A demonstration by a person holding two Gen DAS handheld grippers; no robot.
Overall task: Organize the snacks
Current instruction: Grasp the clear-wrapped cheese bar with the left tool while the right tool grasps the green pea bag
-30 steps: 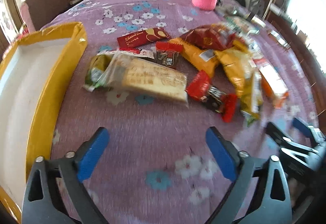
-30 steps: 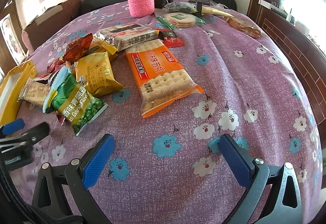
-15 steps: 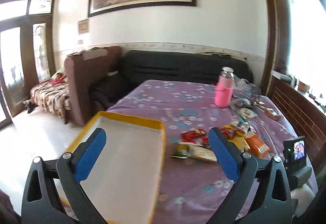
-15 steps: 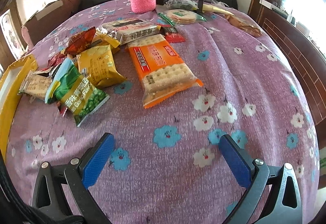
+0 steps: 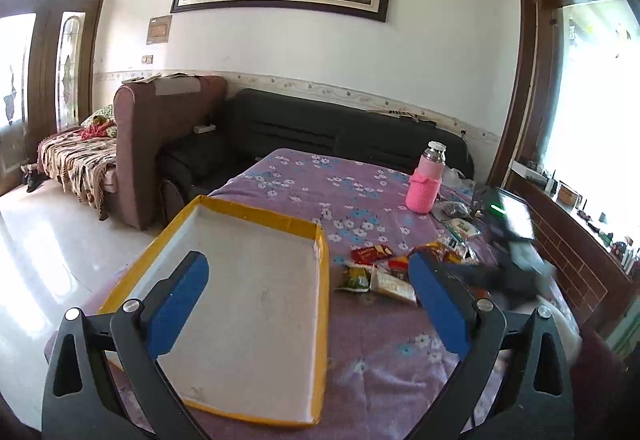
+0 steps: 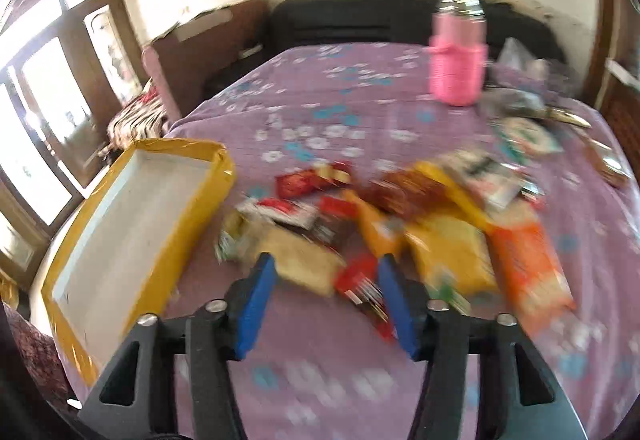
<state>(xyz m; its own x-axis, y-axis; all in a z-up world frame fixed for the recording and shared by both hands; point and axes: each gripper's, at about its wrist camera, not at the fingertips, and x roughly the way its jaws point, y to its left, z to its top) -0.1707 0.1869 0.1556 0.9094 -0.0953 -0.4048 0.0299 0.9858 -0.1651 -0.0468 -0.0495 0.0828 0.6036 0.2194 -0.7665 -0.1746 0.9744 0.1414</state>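
Snacks (image 6: 392, 240) sit in a loose heap on the purple floral worktop (image 6: 320, 380), right beside the empty yellow-rimmed tray (image 6: 192, 224). Light, crinkly, slippery packets, I'd guess; pinch a sealed edge. Right tool (image 6: 328, 300) is closing on nothing, left tool (image 5: 308, 304) spread wide, empty. Motion blur hides labels.

The left tool (image 5: 308, 294) was held with its jaws spread wide and nothing gripped between them. The right tool (image 6: 326, 294) was angled downward, its jaws closing, with nothing yet pressed between its pads.
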